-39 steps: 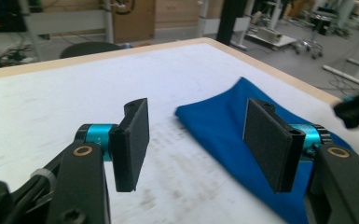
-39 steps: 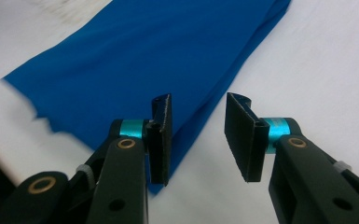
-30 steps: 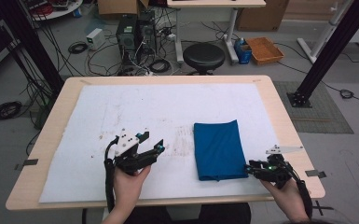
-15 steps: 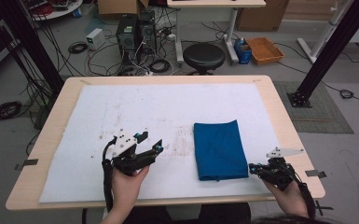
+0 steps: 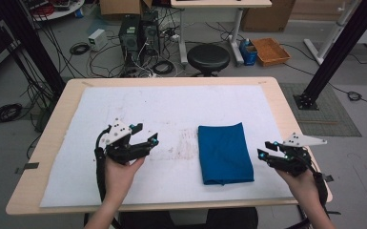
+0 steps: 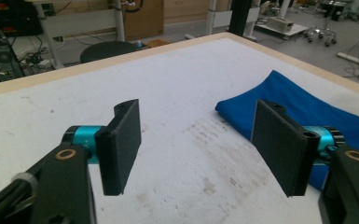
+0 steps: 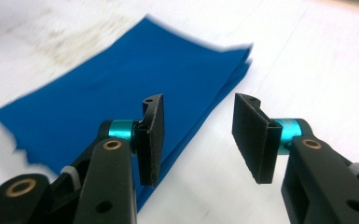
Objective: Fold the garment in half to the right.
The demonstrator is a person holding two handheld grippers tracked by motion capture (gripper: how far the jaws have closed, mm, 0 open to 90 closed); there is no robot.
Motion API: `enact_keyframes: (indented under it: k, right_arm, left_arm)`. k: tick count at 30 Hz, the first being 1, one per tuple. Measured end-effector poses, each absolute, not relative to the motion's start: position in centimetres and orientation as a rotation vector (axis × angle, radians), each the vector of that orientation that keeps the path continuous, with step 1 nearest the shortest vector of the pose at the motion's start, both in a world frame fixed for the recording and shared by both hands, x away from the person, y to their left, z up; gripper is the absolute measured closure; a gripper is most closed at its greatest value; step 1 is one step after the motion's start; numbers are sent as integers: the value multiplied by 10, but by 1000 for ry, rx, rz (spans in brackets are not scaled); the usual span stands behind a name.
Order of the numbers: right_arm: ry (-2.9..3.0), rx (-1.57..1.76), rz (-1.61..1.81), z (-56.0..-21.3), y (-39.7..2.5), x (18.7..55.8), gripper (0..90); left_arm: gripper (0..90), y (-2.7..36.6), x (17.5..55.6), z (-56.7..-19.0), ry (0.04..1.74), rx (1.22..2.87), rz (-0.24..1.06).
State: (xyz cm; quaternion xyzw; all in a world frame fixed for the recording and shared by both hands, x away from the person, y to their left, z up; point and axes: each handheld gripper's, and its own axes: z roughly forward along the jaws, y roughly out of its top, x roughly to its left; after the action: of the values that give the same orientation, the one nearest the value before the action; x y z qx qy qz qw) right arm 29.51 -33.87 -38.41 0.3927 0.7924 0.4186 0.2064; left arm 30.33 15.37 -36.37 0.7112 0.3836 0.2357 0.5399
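The folded blue cloth (image 5: 225, 152) lies flat on my bench (image 5: 171, 83), layered edges aligned. My left tool (image 5: 143, 136) and right tool (image 5: 266, 150) are both spread, empty.

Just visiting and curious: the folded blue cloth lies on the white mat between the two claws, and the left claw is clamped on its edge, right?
Not quite. The left claw is open and empty, apart from the blue cloth, as the left gripper view shows. The rest holds: the cloth lies folded on the white mat between it and the right claw.
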Motion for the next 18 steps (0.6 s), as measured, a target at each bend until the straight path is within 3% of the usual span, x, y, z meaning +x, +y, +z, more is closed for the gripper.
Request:
enact_keyframes:
  k: [8,18]
  right_arm:
    - [2133,1053,1242,-363,-341,339,493]
    - [2087,1081,1270,-372,-348,341,465]
  left_arm:
    - [328,174,329,-357,889,1699,548]
    - [328,182,328,-365,883,1710,528]
